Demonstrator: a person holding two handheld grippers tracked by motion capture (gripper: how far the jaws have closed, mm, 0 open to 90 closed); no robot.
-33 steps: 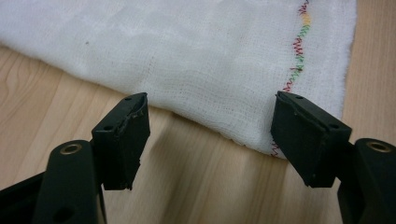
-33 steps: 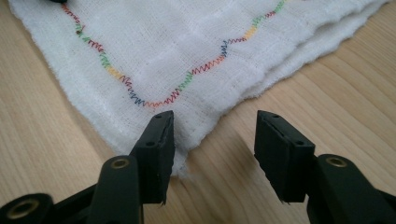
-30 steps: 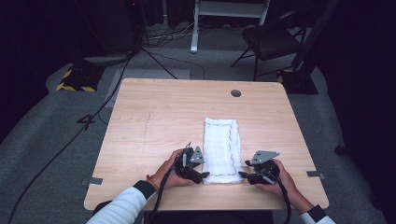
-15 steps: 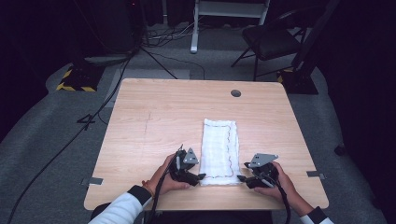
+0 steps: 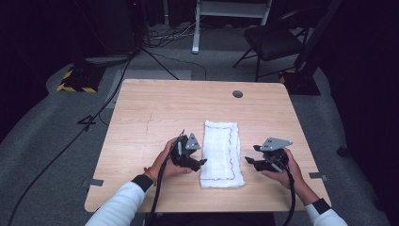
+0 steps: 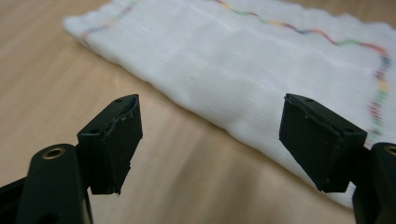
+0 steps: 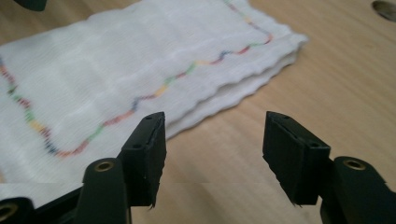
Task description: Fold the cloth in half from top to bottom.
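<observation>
A white folded towel (image 5: 221,153) with a wavy coloured stitched line lies flat on the wooden table (image 5: 160,108), its long side running away from me. My left gripper (image 5: 200,162) hovers just off the towel's left edge; in the left gripper view (image 6: 210,140) its jaws stand apart over bare wood, with the towel (image 6: 243,60) beyond them. These jaws have just been opening, with nothing between them. My right gripper (image 5: 249,159) is a short way off the towel's right edge. Its jaws (image 7: 212,154) have just been closing slightly but stay apart and empty, near the towel's (image 7: 93,74) layered edge.
A round cable hole (image 5: 237,94) sits near the table's far edge. Beyond the table stand a black chair (image 5: 275,42), a white stand (image 5: 195,28) and a yellow-black striped block (image 5: 75,87), with cables across the grey floor. Bare wood spreads left of the towel and beyond it.
Both grippers have lifted a little and shifted away from the towel's near corners to its sides. The towel lies where it was.
</observation>
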